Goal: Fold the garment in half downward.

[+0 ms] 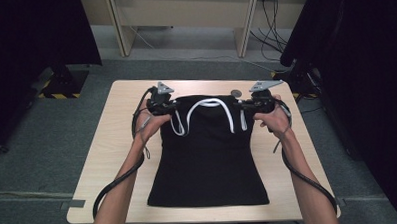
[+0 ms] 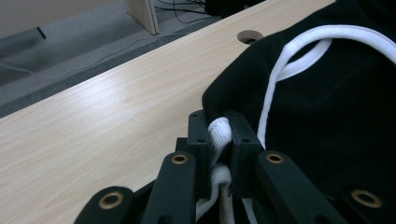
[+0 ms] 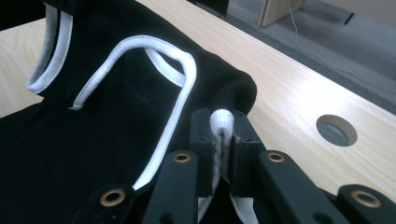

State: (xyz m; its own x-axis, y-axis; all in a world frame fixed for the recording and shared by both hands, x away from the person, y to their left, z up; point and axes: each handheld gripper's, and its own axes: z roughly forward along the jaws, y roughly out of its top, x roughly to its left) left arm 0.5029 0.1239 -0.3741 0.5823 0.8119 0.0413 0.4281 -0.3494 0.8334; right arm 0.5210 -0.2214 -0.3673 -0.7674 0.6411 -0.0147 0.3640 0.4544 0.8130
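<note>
A person's two hands, entering from the bottom of the high view, hold a black tank top (image 1: 206,156) with white trim (image 1: 206,102) over a light wooden table (image 1: 112,145). At centre left of the frame, the left gripper (image 1: 174,107) is clenched on the garment's white-edged shoulder. The top hangs down the middle of the frame, its hem on the table near the bottom edge. At centre right, the right gripper (image 1: 242,104) grasps the other shoulder's white trim.
</note>
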